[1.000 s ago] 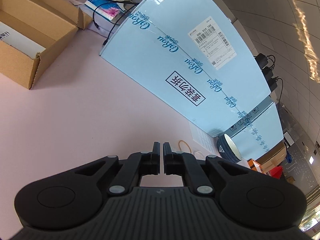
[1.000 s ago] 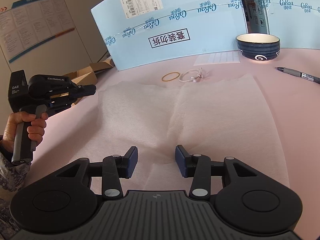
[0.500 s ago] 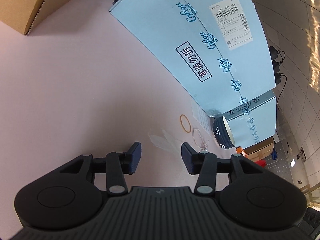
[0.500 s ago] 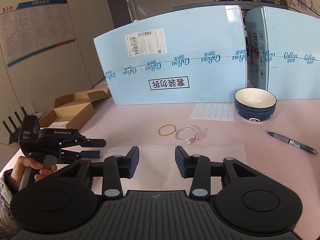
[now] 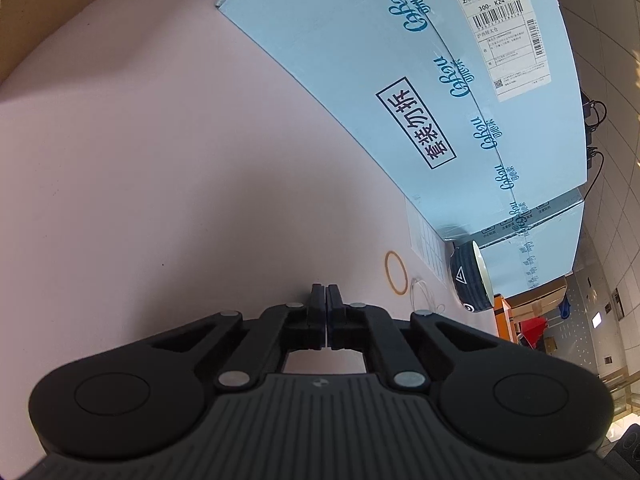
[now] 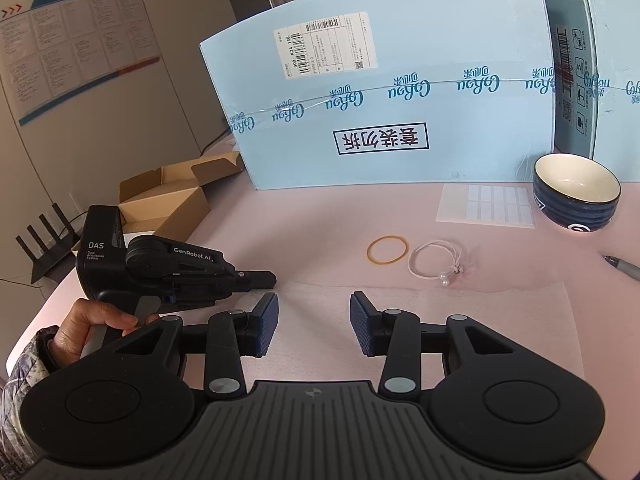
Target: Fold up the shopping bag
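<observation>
The shopping bag (image 6: 460, 308) is a thin, translucent white sheet lying flat on the pink table; only its far part shows in the right wrist view, beyond my right gripper. My right gripper (image 6: 314, 322) is open and empty above the bag's near part. My left gripper (image 6: 268, 278) shows at the left of the right wrist view, jaws together, its tip at the bag's left edge. In the left wrist view the left gripper (image 5: 326, 300) is shut; whether it pinches the thin bag is not visible.
A large blue carton (image 6: 400, 92) stands at the back with a second one (image 6: 600, 72) to its right. A blue bowl (image 6: 576, 192), label sheet (image 6: 486, 204), rubber band (image 6: 388, 250), white cord loop (image 6: 434, 260) and pen (image 6: 622, 266) lie beyond the bag. An open cardboard box (image 6: 168, 200) sits left.
My left gripper opened half a second ago and has now shut again at the bag's left edge. The right gripper pulled back and lifted, so less of the bag shows.
</observation>
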